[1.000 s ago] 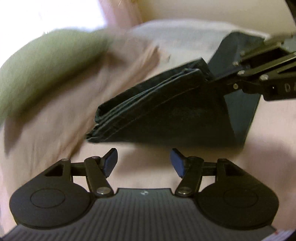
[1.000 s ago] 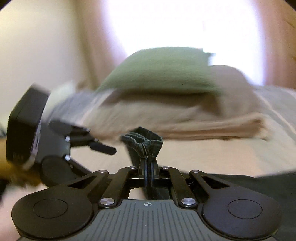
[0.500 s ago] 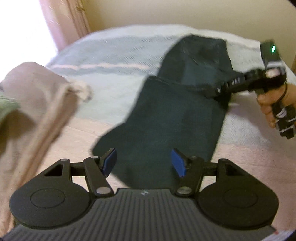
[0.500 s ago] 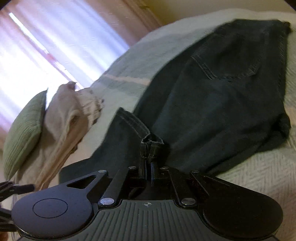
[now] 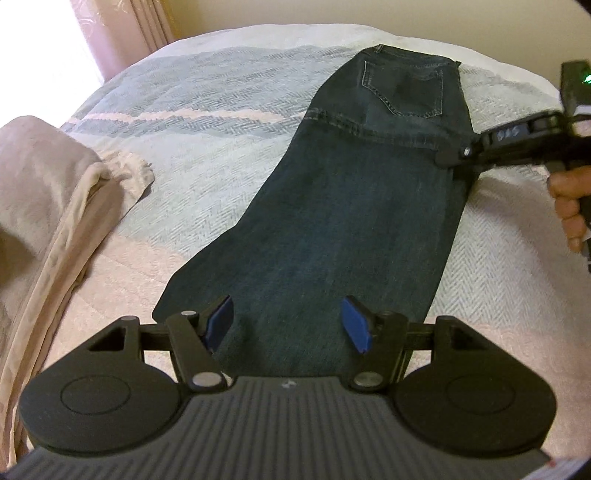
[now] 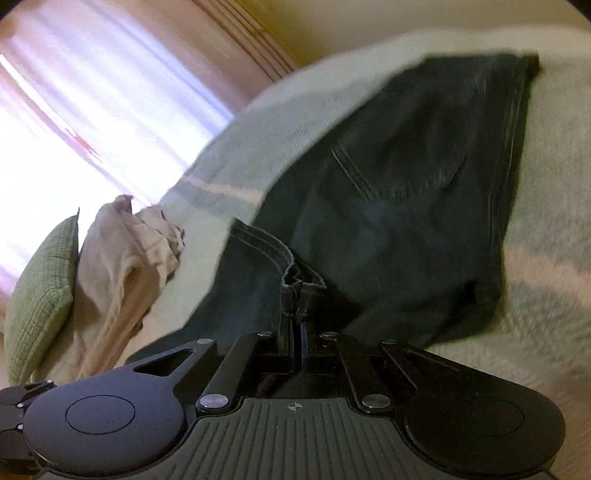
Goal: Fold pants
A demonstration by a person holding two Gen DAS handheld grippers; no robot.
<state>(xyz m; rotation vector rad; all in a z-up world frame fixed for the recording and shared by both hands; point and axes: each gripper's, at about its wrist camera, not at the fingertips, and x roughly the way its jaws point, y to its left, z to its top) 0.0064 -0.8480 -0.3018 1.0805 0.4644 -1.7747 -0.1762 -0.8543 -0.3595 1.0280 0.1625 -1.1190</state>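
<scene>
Dark blue jeans lie flat on the bed, folded lengthwise, with the legs doubled back over the seat and its back pocket. My left gripper hovers open over the near folded end, its blue pads apart with nothing pinched. From the right, my right gripper reaches in at the jeans' right edge, held by a person's hand. In the right wrist view that gripper is shut on the leg hem, which bunches up between its fingers over the jeans.
The bedspread is pale herringbone with pink stripes. A crumpled beige blanket lies at the left, and a green pillow beside it. Pink curtains and a bright window stand behind; a cream wall is at the back.
A second ago the right gripper held the jeans' hem up in the air. It has swung over and down, laying the legs across the seat. The left gripper moved over the near fold, still open.
</scene>
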